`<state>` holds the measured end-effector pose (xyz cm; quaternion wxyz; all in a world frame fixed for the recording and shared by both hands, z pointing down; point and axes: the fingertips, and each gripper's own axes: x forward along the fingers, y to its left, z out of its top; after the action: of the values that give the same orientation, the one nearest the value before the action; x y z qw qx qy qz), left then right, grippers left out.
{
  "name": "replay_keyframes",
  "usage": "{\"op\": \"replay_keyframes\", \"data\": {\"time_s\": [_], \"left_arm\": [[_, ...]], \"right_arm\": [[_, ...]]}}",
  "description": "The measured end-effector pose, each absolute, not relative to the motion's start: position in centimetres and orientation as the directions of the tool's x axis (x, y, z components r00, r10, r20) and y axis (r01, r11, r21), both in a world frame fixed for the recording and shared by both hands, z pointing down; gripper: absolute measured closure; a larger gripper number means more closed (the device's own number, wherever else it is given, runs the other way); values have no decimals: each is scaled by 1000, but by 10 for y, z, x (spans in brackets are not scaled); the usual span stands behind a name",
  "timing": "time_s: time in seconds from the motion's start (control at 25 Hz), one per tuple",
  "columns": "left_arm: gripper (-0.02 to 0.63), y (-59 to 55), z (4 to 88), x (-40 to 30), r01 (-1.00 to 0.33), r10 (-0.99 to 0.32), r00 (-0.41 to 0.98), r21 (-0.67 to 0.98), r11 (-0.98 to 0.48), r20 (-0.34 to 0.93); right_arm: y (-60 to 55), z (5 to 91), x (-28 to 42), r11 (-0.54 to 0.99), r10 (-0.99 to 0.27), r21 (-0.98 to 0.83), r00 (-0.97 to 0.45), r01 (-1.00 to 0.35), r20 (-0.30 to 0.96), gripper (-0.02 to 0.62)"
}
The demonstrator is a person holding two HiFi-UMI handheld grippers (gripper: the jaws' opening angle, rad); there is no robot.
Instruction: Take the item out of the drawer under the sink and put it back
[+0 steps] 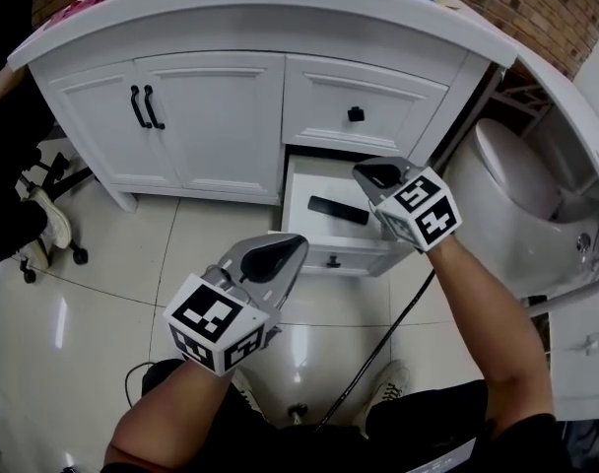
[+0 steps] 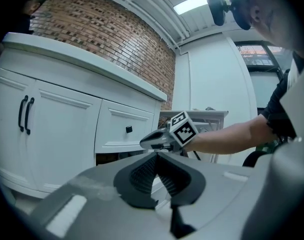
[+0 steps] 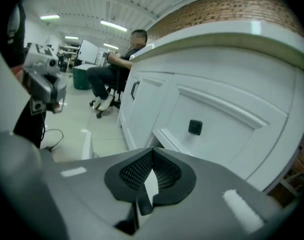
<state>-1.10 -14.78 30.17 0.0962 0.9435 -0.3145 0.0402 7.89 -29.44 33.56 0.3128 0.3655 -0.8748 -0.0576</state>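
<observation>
The lower drawer [image 1: 304, 180] of the white vanity stands pulled out. A flat black item [image 1: 338, 210] lies inside it. My right gripper [image 1: 375, 174] hovers over the drawer's right side, above the item and apart from it, its jaws shut with nothing between them [image 3: 152, 153]. My left gripper [image 1: 283, 247] hangs just in front of the drawer's front panel [image 1: 333, 261], also shut and empty [image 2: 156, 156]. The left gripper view shows the right gripper [image 2: 148, 143] below the closed upper drawer's knob [image 2: 129, 129].
Cabinet doors with black handles [image 1: 147, 106] are closed at the left. A toilet [image 1: 516, 180] stands close on the right. A black cable [image 1: 378, 343] runs across the tiled floor by my shoes. A person sits on a chair [image 3: 112, 79] further off.
</observation>
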Motion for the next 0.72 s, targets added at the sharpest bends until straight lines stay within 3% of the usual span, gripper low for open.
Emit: {"op": "replay_keyframes", "data": {"time_s": [0.32,0.72], "left_arm": [[600,-128,288,-13,-581,-573,814,165,-797,100],[600,-108,271,-16,-584,-580,811,102,-805,73]], "right_arm": [[-187,257,104,683,-713,8,-663,-731,229,588],[-95,245,119,673,-712,-57,-667,-737,219,588]]}}
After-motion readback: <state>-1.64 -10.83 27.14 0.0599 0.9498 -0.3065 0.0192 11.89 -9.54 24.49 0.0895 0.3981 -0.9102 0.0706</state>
